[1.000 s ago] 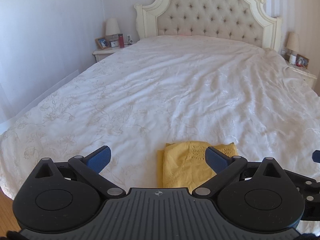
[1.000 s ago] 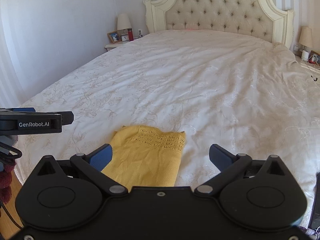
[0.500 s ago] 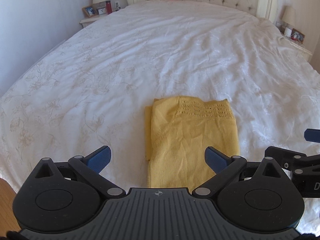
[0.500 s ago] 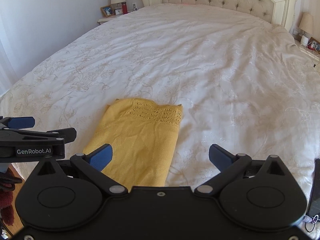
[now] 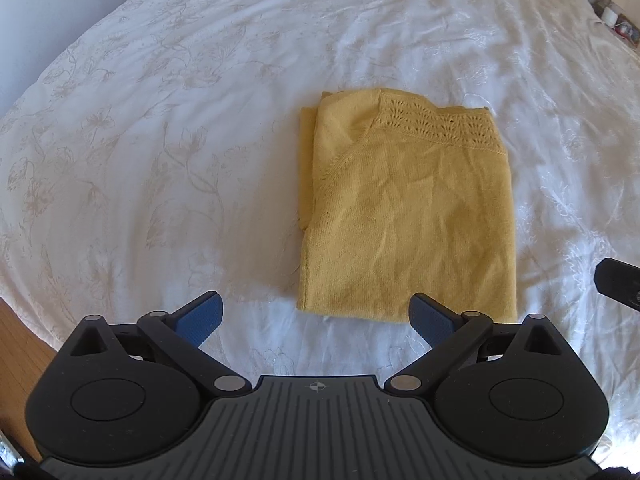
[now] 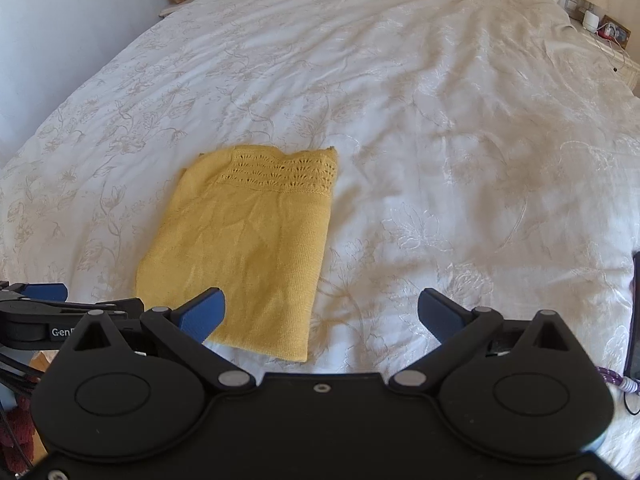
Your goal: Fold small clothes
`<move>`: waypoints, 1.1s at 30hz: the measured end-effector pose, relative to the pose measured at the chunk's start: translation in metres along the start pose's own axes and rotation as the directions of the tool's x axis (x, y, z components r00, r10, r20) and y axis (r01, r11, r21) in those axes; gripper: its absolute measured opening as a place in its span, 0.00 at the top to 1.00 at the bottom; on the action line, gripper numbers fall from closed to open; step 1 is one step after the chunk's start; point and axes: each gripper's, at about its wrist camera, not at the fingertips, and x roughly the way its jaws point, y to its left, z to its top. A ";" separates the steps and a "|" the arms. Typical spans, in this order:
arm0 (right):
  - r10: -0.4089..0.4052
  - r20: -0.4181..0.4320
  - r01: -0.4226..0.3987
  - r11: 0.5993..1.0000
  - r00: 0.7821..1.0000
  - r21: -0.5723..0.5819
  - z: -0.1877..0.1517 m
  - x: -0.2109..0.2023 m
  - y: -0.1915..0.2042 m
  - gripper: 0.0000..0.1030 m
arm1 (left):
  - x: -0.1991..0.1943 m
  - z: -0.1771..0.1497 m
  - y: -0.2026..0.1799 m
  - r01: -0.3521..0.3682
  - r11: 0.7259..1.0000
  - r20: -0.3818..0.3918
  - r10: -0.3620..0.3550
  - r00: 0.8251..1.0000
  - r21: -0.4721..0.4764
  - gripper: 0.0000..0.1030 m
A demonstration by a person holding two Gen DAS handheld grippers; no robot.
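both claws, the left gripper point(image 5: 316, 318) and right gripper point(image 6: 322, 314), are hanging apart and empty; the folded yellow knit garment point(image 5: 404, 216) is lying at twelve o'clock on the white floral bedspread point(image 5: 160, 140).

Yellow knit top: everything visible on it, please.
The yellow knit top lies folded into a flat rectangle on the white floral bedspread, near the bed's front edge. Fine mustard knit, with an openwork lace band along its far edge and a layer peeking out on the left. Lightly creased. Neither pair of tongs touches it.

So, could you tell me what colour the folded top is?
Mustard yellow top, clearest in the left wrist view.
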 end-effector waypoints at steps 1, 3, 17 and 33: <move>-0.004 -0.006 0.004 1.000 1.000 0.009 0.000 0.001 -0.001 0.01 | 0.001 -0.001 0.001 -0.005 1.000 -0.005 0.005 1.000 -0.003 0.02; -0.007 -0.016 0.007 1.000 1.000 0.022 -0.001 0.003 -0.004 0.01 | 0.003 -0.003 0.004 -0.010 1.000 -0.017 0.009 1.000 -0.010 0.02; 0.014 -0.043 -0.011 0.998 0.999 0.062 0.002 0.014 -0.005 0.01 | 0.009 -0.002 0.010 0.030 1.000 -0.047 -0.030 0.998 -0.004 0.02; 0.036 -0.061 -0.031 0.996 0.997 0.089 0.001 0.021 -0.007 0.01 | 0.010 0.000 0.008 0.042 0.999 -0.049 -0.042 0.998 0.009 0.02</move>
